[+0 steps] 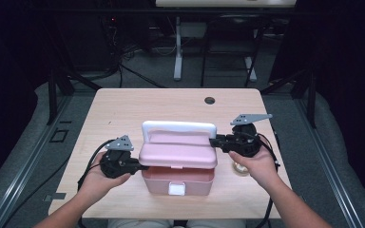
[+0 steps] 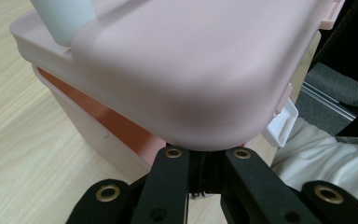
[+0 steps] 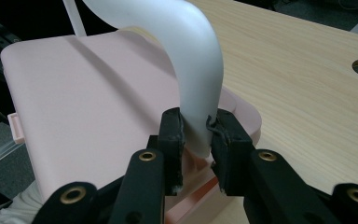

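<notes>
- One pink box (image 1: 177, 178) stands near the front middle of my desk (image 1: 123, 114), between my two tongs.
- It carries one pink lid (image 1: 178, 153), lifted off the base so a gap shows along the side in my left gripper view.
- One white handle (image 1: 178, 127) arches upright over the far side of the lid, and one white latch (image 1: 177, 189) sits on the front wall of the box.
- My right tongs (image 1: 215, 141) lie at the right end of the handle and grasp it: in my right gripper view both pads press the white bar low on its curve.
- My left tongs (image 1: 142, 166) touch the left end of the box just under the lid's rounded corner; their jaws are clenched together, and I cannot tell whether they pinch the lid's edge.
- One roll of tape (image 1: 240, 169) lies on the desk under my right hand, just right of the box.
- One round hole (image 1: 209, 100) marks the far edge of the desk.
</notes>
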`<state>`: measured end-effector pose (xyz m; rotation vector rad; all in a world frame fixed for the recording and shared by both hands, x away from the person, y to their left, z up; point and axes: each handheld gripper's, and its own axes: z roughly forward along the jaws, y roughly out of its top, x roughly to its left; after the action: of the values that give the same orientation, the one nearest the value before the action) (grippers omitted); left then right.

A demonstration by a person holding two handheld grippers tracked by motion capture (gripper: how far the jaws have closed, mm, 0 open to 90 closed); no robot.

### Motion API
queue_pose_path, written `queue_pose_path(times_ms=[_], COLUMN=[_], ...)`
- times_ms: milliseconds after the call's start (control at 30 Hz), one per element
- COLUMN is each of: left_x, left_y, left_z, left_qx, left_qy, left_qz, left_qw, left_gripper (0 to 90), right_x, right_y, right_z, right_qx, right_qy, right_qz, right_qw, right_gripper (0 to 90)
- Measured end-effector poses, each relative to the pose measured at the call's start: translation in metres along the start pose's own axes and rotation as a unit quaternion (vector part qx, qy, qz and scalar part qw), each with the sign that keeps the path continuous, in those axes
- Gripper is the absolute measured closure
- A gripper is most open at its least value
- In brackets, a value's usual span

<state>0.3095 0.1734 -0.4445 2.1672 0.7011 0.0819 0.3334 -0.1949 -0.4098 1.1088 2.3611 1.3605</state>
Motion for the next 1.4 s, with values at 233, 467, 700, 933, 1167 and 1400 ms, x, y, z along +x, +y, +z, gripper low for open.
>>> queue_pose_path(times_ms=[233,467,700,933,1167,1400], left_x=[0.000,0.001,0.003,0.006,0.010,0.013], left_y=[0.003,0.012,0.021,0.030,0.040,0.048], left_z=[-0.003,-0.007,-0.011,-0.015,-0.018,-0.020], left_qx=[0.001,-0.007,-0.011,-0.017,-0.023,-0.029], left_qy=[0.004,0.009,0.012,0.015,0.020,0.027], left_qz=[0.000,-0.002,-0.007,-0.011,-0.015,-0.015], left_qw=[1.0000,0.9999,0.9998,0.9997,0.9994,0.9991], left_gripper=[90.0,90.0,89.9,89.8,89.7,89.8], right_x=[0.000,0.000,-0.001,0.000,0.002,0.004], right_y=[0.000,-0.002,-0.011,-0.021,-0.035,-0.049], right_z=[-0.008,-0.018,-0.023,-0.028,-0.025,-0.015], right_qx=[-0.015,-0.021,-0.019,-0.024,-0.016,-0.007], right_qy=[-0.009,-0.026,-0.038,-0.044,-0.049,-0.036], right_qz=[0.002,-0.004,-0.007,0.000,0.002,0.006], right_qw=[0.9999,0.9994,0.9991,0.9987,0.9987,0.9993], right_gripper=[70.8,71.0,71.8,72.5,71.9,75.1])
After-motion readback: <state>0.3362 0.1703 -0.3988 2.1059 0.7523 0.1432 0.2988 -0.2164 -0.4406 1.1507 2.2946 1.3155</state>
